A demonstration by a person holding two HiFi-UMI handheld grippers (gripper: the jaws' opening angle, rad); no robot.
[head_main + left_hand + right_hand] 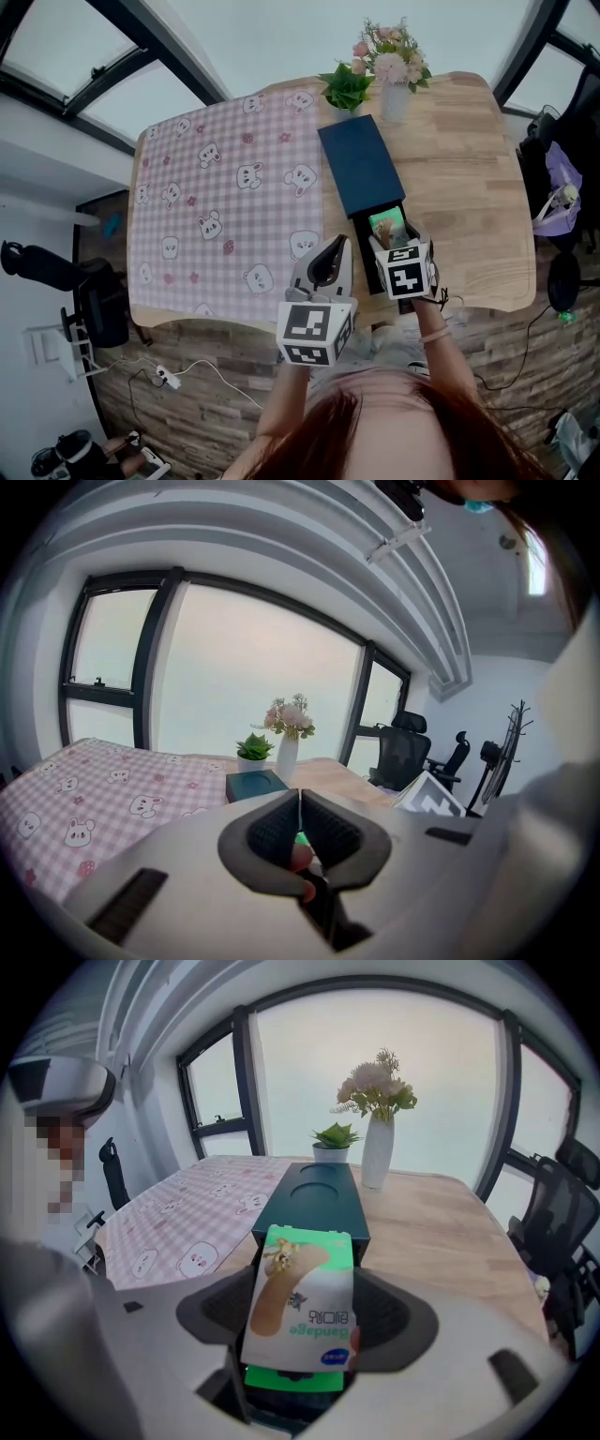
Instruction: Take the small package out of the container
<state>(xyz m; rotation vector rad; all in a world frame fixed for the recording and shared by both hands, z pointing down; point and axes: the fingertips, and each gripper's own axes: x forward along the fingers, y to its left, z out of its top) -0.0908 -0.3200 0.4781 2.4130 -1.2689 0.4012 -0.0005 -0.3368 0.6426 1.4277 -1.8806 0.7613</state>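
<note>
Right gripper: in the right gripper view I see my right gripper [305,1314] with its fingers [220,1312] set wide and clamped on the small bandage package [305,1297], one pad on each side edge.
Package: it stands nearly upright between the pads at the centre of that frame, its printed face towards the camera and the print upside down. In the head view it sits at the lower centre right, above the open drawer [367,246].
Package versus container: I read it as lifted clear of the drawer floor, directly over the drawer and just in front of the dark blue container [359,164].
Drawer: it is pulled out of the container's near end. In the right gripper view a second green packet [291,1377] lies under the held one.
Left gripper: my left gripper [300,832] has its fingers [272,832] pressed together with nothing held. In the head view it sits at the lower centre, just left of the drawer and beside the right gripper.
Table: a wooden table [469,187] fills the middle of the head view, and a pink checked cloth with bunny prints [225,206] covers its left half.
Far edge: a small potted plant [347,89] and a vase of flowers [394,70] stand side by side at the top centre, just beyond the container.
</note>
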